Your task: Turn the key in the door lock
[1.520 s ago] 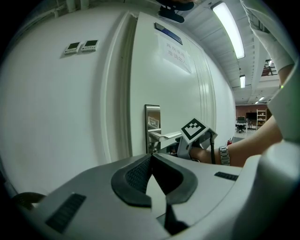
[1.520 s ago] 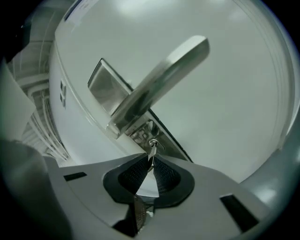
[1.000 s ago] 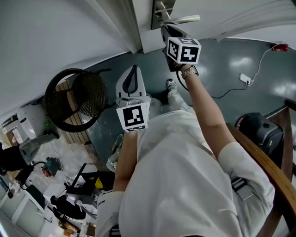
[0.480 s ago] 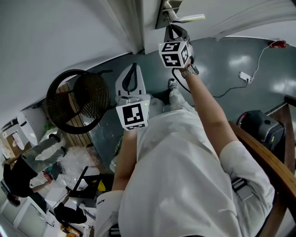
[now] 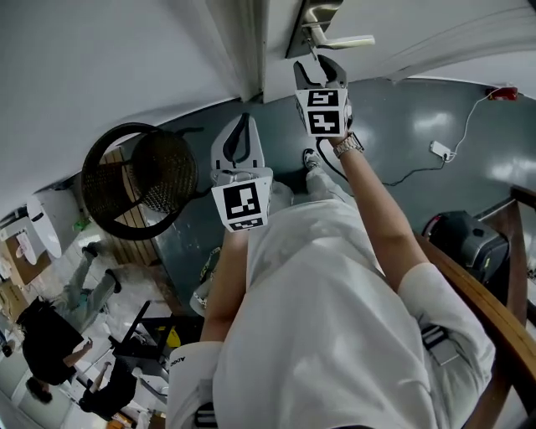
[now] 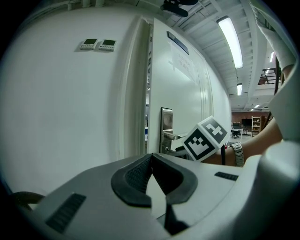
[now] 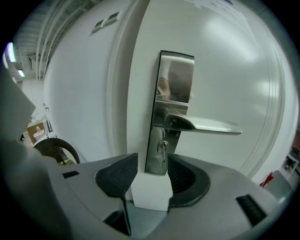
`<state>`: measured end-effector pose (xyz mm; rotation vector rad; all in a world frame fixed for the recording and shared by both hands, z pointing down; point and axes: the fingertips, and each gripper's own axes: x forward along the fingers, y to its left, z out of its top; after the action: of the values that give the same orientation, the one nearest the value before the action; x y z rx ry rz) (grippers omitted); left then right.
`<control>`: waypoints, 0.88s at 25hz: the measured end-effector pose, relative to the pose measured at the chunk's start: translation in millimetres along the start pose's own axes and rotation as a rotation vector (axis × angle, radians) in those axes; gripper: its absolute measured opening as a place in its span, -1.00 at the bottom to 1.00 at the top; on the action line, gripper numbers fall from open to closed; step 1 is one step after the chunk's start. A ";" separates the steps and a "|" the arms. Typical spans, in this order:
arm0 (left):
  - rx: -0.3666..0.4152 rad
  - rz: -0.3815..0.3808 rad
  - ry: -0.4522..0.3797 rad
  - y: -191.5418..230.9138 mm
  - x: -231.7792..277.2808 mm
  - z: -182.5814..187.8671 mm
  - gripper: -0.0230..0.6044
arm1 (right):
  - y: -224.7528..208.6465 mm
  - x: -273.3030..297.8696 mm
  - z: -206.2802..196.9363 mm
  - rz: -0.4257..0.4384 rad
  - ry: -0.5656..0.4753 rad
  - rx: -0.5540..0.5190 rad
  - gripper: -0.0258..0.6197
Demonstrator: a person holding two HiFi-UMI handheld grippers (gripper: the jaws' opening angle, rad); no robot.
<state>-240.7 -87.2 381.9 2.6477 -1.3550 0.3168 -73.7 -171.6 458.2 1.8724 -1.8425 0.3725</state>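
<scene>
Head view hides the key behind the right gripper [image 5: 318, 69], and the frame edge cuts off the lock plate [image 5: 303, 25] above the door handle [image 5: 343, 40]. In the right gripper view the key [image 7: 162, 149] sits in the keyhole under the handle, its bow hanging down. It is just ahead of jaws that have just been opening; they stand released, neither pad touching it. What the mesh basket [image 5: 138, 180] by the wall holds cannot be made out. The right arm stretches straight to the door. The left gripper [image 5: 243, 126] stays close to the body, clenched on nothing.
</scene>
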 end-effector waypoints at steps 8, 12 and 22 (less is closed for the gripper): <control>0.011 0.027 0.046 -48.9 41.0 -0.7 -0.90 | -45.3 -36.1 -6.9 0.106 -0.032 0.094 -0.38; 0.004 0.102 0.069 -78.1 76.0 -3.4 -0.90 | -79.2 -39.4 -9.8 0.204 -0.045 0.117 -0.38; -0.050 0.320 0.102 -129.4 144.1 -6.4 -0.81 | -163.0 -44.3 -12.0 0.349 -0.110 0.126 -0.42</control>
<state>-54.2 -123.3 419.8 2.3346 -1.7266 0.4417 86.8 -131.5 421.5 1.6743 -2.2752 0.5232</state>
